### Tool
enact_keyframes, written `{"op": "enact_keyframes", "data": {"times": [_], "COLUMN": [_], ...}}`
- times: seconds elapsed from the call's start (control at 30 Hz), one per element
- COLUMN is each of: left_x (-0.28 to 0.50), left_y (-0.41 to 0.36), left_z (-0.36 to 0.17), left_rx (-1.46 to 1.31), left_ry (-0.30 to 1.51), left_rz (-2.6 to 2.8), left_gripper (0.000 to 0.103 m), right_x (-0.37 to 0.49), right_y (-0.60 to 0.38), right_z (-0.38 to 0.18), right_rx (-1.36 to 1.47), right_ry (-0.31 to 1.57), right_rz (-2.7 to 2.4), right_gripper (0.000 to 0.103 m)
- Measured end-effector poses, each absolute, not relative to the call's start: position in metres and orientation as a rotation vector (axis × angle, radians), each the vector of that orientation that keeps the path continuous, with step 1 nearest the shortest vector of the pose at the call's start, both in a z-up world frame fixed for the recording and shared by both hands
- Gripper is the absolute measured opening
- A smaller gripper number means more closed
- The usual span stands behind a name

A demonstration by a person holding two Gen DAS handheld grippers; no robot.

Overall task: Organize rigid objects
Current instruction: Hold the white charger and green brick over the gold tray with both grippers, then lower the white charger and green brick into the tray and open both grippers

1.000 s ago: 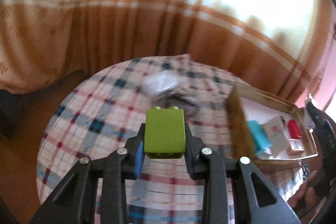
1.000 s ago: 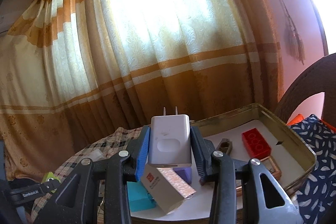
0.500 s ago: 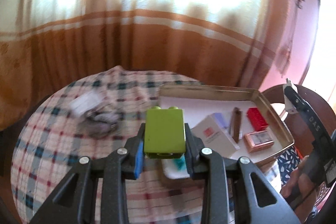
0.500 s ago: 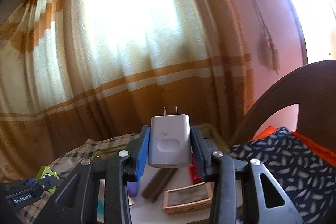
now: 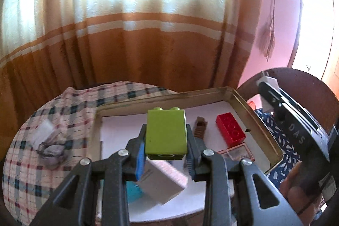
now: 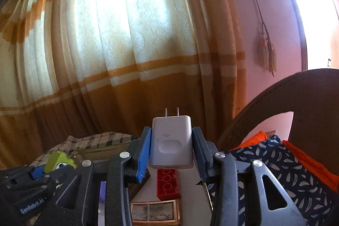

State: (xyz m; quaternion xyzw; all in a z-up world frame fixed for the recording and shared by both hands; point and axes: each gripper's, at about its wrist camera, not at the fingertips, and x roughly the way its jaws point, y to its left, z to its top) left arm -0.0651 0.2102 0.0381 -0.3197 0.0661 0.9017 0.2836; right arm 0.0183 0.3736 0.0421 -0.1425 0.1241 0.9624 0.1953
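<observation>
While both tongs hold loads, left tongs (image 5: 166, 154) gripping the green brick (image 5: 166, 135) sit over the tray (image 5: 256, 120), nearer than right tongs (image 6: 171, 154) clamping the charger (image 6: 171, 142).

My left camera looks down close over the tray (image 5: 257, 118); my right looks nearly level; both share its red brick (image 5: 230, 129).

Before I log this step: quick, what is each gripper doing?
Left gripper: closed on the green brick.
Right gripper: closed on the white charger.
</observation>
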Motion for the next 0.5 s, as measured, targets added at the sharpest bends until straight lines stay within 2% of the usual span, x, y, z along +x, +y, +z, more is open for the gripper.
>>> {"op": "enact_keyframes", "data": {"times": [0.5], "left_x": [-0.095], "left_y": [0.244], "left_z": [0.001], "left_rx": [-1.001], "left_ry": [0.327], "left_rz": [2.474], "left_gripper": [0.031], "right_x": [-0.022], "right_y": [0.380], "right_z": [0.022], "right_rx": [-0.650], "right_ry": [0.405], "right_rz": [2.707], "right_gripper": [0.042]}}
